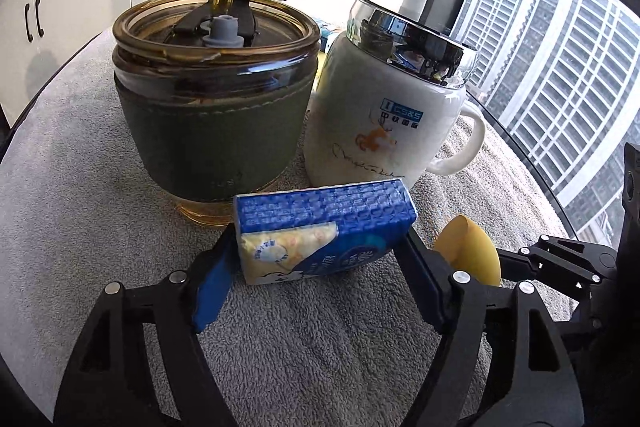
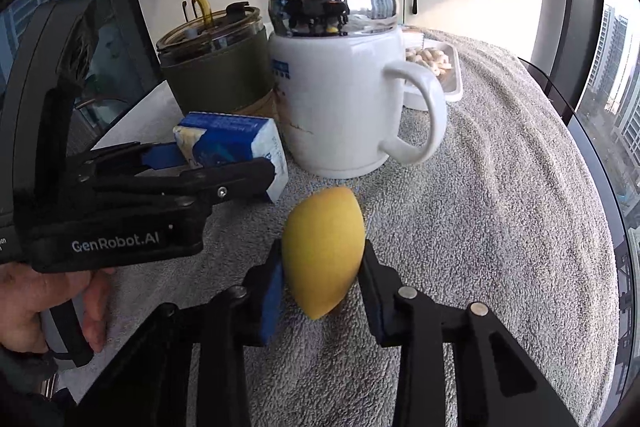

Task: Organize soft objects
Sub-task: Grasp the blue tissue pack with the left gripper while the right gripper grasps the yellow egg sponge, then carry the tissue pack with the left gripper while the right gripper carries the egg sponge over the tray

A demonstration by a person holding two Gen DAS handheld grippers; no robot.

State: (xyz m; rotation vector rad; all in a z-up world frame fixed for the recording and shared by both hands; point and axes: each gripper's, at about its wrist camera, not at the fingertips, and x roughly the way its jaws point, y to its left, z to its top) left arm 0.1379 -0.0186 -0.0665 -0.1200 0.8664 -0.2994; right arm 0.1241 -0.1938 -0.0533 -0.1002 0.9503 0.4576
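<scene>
1. Nearest, the right tool [image 2: 322, 279] is clamped on the yellow sponge [image 2: 323, 251], squeezing it between blue pads just in front of the white mug [image 2: 340, 95]. The sponge looks springy; if the squeeze is uneven, I'd expect it to pop out sideways.
2. The left tool [image 1: 320, 255] is clamped on the tissue pack [image 1: 326, 227], which sits right in front of the white mug and touches or nearly touches its base. The pack's slick wrapper could slide, and any push forward would nudge the mug.
3. Left of the white mug stands the amber glass cup [image 1: 212, 99] with its tall straw, almost touching it. A careless swing could tip either.
4. Behind the mug's handle lies a snack tray [image 2: 448, 67].
5. Right of the mug, the towel-covered worktop [image 2: 520, 207] offers the most open room, though its round edge drops away there.
</scene>
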